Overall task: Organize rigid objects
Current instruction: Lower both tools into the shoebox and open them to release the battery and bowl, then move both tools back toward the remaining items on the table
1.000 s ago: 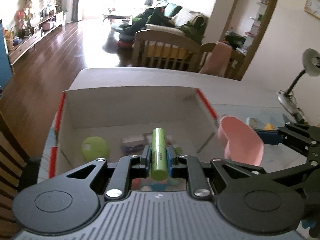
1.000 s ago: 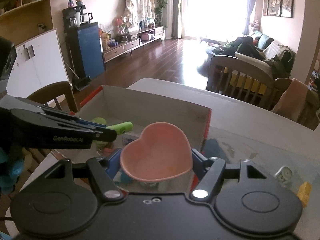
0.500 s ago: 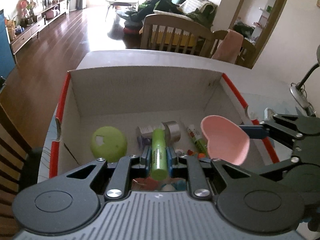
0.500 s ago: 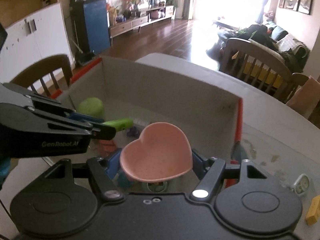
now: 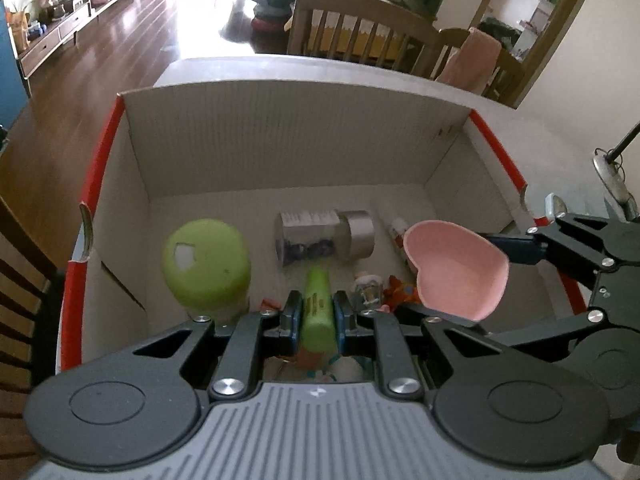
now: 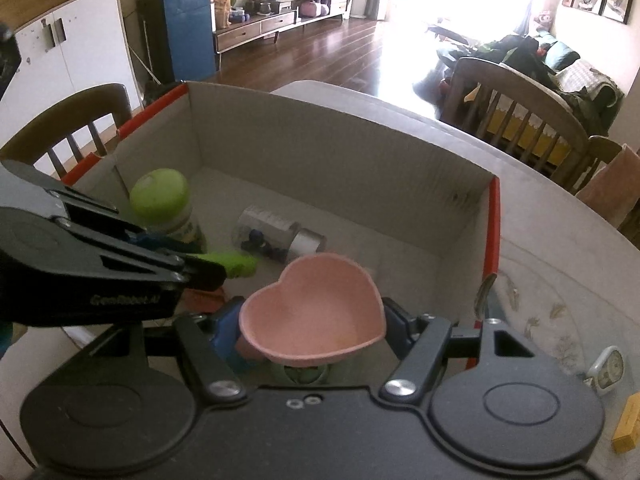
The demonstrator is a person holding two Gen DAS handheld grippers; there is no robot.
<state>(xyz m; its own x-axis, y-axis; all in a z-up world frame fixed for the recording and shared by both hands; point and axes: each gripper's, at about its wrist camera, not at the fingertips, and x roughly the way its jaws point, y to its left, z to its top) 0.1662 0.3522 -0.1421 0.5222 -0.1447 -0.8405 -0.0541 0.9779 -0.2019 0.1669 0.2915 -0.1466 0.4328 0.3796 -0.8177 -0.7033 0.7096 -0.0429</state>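
Two loads over cardboard box [image 5: 296, 148] | left gripper [image 5: 316, 316] clamps green tube [image 5: 317, 308]; right gripper [image 6: 312, 320] clamps pink heart dish [image 6: 316, 308], at 3 o'clock | placing step; next likely: lower, release.

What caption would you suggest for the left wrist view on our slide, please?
Left gripper holds a green tube over the cardboard box; right gripper brings a pink heart-shaped dish.
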